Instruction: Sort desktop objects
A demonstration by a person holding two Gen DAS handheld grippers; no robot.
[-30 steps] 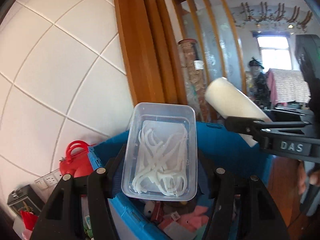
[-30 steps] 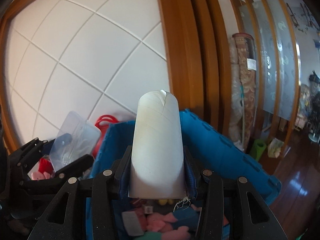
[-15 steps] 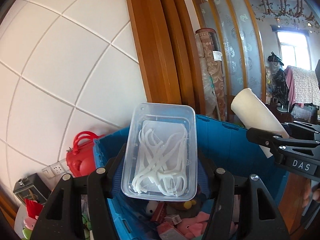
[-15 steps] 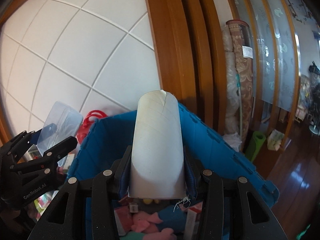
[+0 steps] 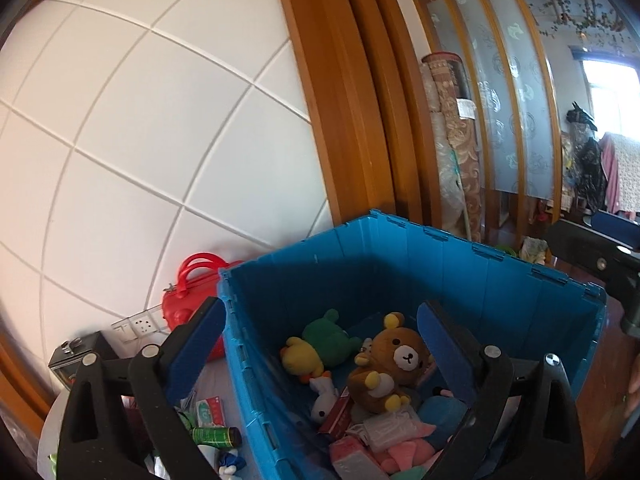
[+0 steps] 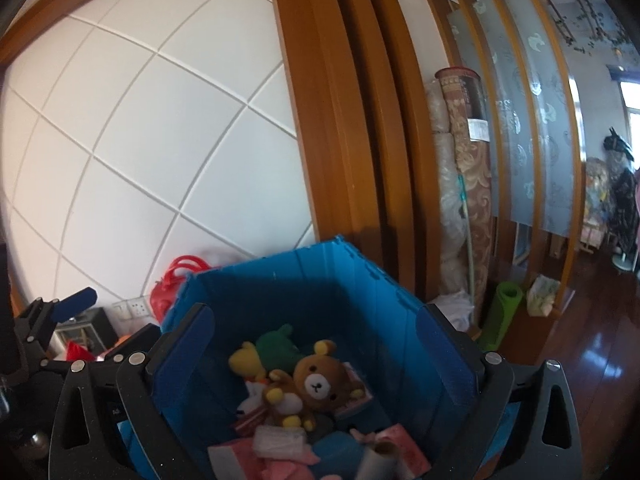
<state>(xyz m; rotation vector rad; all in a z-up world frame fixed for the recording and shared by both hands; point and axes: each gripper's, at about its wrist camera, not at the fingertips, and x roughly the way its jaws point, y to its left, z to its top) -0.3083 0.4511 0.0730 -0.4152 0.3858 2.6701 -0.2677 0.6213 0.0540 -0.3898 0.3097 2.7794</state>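
Both tongs hang over the blue crate (image 5: 440,264), jaws opening with nothing between them: the left tongs (image 5: 320,344) and the right tongs (image 6: 316,348). Inside lie a brown bear plush (image 6: 320,384), a green and yellow plush (image 5: 316,348), a clear box (image 5: 384,428) and a white roll (image 6: 376,460). Beside the crate, on the surface (image 5: 220,380), a green tube (image 5: 212,435) and a red-and-white packet (image 5: 210,410) carry writing too small to read.

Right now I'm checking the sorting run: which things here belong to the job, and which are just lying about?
Part of the job:
- blue bin
- brown bear, green plush inside it
- paper roll in it
- left gripper, right gripper, jaws opening, empty

Just lying about:
- red bag
- rolled carpet
- green mat
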